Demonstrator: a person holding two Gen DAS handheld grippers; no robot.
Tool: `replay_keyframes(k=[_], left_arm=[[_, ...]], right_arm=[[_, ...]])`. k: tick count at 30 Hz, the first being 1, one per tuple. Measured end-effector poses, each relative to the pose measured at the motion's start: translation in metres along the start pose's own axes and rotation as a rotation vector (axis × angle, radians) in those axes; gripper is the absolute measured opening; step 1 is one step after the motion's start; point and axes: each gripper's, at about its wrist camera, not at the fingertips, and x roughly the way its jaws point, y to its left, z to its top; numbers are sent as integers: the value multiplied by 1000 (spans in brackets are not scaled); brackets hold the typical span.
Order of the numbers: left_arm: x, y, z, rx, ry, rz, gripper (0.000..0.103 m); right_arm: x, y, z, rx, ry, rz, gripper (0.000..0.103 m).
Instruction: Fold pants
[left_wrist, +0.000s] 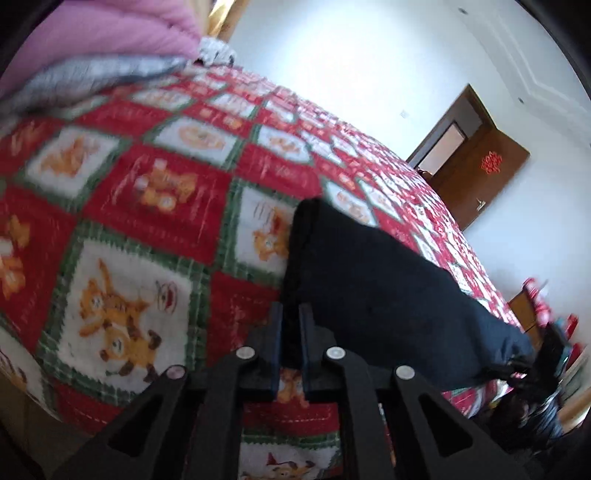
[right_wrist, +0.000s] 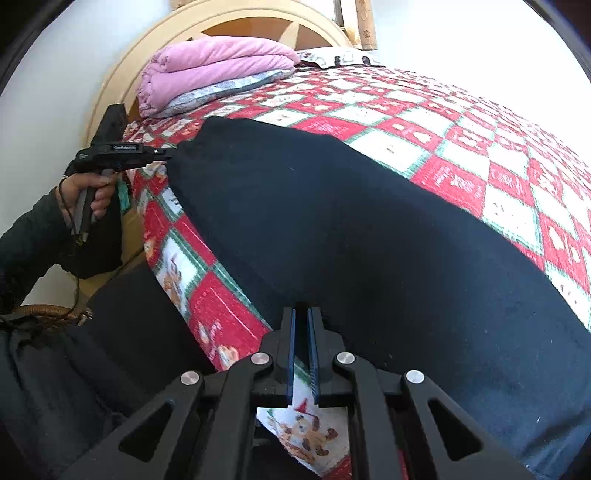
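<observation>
Black pants (right_wrist: 351, 229) spread flat along the bed's near edge on a red cartoon-check quilt (right_wrist: 461, 147), left tool (left_wrist: 291, 317) pinching one end of the pants, right tool (right_wrist: 302, 314) nearly closed on their near edge, folded pink blanket (right_wrist: 214, 70) by the headboard (right_wrist: 236, 22).

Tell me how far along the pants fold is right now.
Done: the dark navy fabric pants lie as one long strip on the red-and-white checked quilt, apparently leg over leg. In hand: the left gripper and right gripper each pinch the near edge at opposite ends. Left: no crosswise fold shows yet, so bringing one end over the other likely remains.
</observation>
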Motion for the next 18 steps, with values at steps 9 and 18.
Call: replay_keyframes(k=[9,18], left_arm=[[-30,6,12,-1,-100,140,16],[8,-70,0,161,-44,9,43]], right_arm=[[-4,2,11,38,-42,8,58],[-39,-34,-28,201,-56,-122,58]])
